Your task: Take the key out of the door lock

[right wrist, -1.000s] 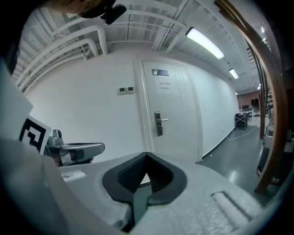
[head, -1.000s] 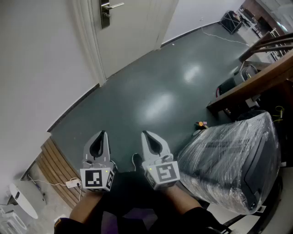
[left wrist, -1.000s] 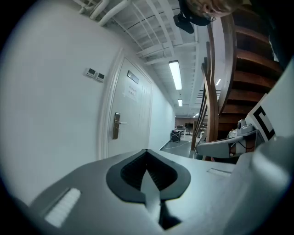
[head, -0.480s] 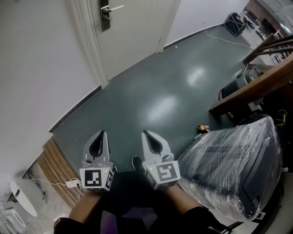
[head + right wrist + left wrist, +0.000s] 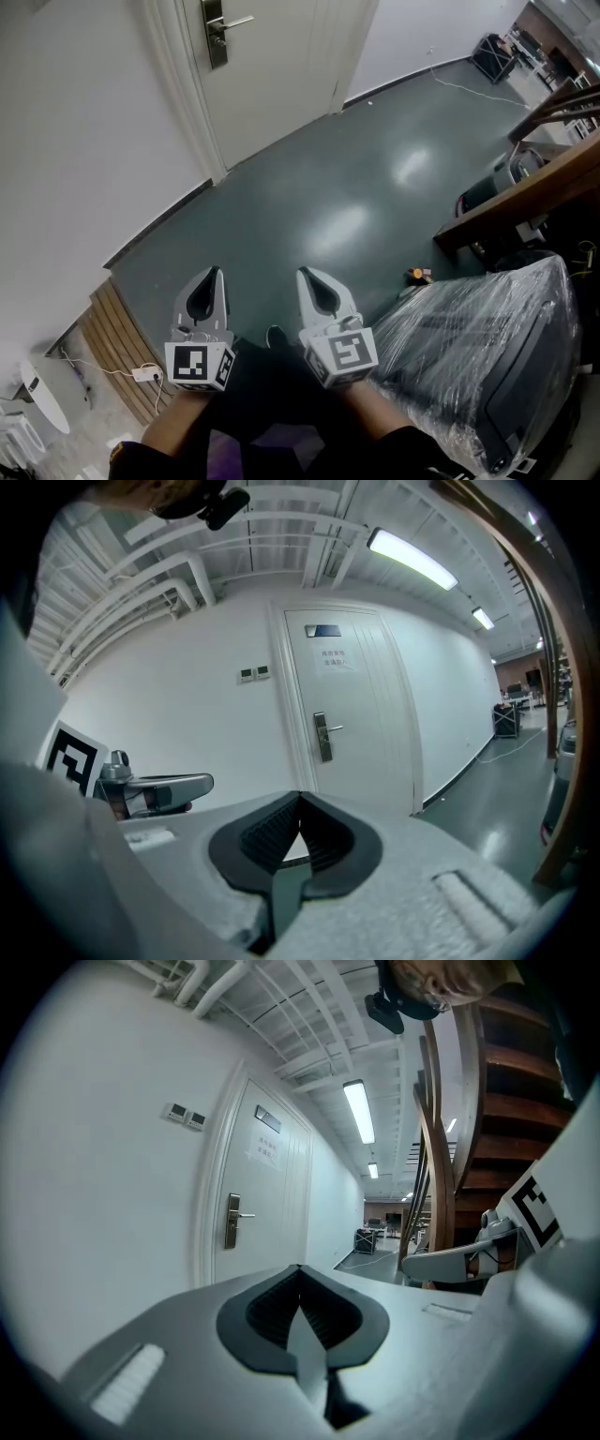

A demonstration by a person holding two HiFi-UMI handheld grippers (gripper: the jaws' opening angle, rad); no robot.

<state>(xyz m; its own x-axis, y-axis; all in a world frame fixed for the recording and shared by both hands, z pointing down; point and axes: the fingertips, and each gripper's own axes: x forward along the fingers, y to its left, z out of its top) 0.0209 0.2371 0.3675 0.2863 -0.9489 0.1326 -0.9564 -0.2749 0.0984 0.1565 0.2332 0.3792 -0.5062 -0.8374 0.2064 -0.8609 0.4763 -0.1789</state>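
Observation:
The white door (image 5: pixel 281 75) stands shut at the top of the head view, with its metal lock plate and lever handle (image 5: pixel 217 28) near the left edge. No key can be made out at this distance. My left gripper (image 5: pixel 215 273) and right gripper (image 5: pixel 302 273) hang side by side low over the dark green floor, far from the door, both shut with nothing between them. The lock plate (image 5: pixel 232 1221) shows small ahead of the left gripper (image 5: pixel 300 1272) in its own view. It shows again as the lock plate (image 5: pixel 322 736) beyond the right gripper (image 5: pixel 300 802).
A bulky plastic-wrapped object (image 5: pixel 487 347) sits close on the right. A wooden stair beam (image 5: pixel 525 187) runs behind it. A slatted wood panel (image 5: pixel 112 347) and a white charger (image 5: pixel 145 375) on a cable lie at the lower left. A small orange item (image 5: pixel 417 275) rests on the floor.
The head view has shifted, so the door and its handle sit a little lower and further right in the picture. Both grippers stay shut and almost in place.

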